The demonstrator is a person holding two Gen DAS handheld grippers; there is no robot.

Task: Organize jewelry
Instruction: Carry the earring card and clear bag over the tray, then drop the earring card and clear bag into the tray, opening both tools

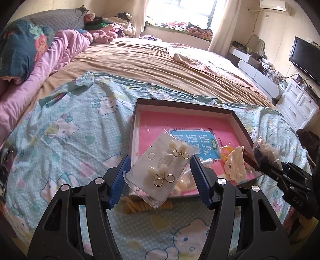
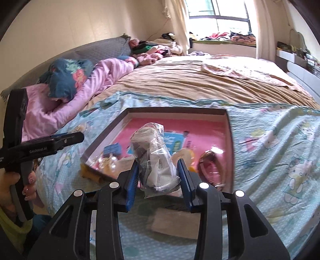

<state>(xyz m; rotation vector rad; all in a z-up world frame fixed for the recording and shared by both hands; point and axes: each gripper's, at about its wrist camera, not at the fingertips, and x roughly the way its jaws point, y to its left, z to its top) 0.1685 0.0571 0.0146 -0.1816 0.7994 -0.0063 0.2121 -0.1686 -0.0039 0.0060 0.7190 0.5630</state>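
Earring card (image 1: pixel 160 170) in its clear sleeve sits clamped in our left tool (image 1: pixel 160 176), held over the near edge of the shallow box (image 1: pixel 180 104) on the bed (image 1: pixel 140 60). Right tool (image 2: pixel 158 174) is closed on a crumpled plastic pouch (image 2: pixel 154 156), also over the box.

place: somebody's bedroom, clearly lived in
bed (image 1: pixel 152 60): huge, tan sheet, takes up most of both views
bedding: pink quilt (image 1: pixel 60 52) bunched along the far side, floral pillow (image 1: pixel 22 50), cartoon-cat blanket (image 1: pixel 66 128) spread up front
window (image 2: pixel 218 12): bright daylight, cream curtains (image 1: pixel 222 26), sill (image 1: pixel 180 30) piled with clothes
soft toy: pink plush (image 1: pixel 104 36) by the pillows
wall stuff: air conditioner (image 1: pixel 274 6) up high, flat TV (image 1: pixel 306 58)
furniture: white drawer unit (image 1: pixel 298 100) under the TV, cluttered shelf (image 1: pixel 246 52) next to it
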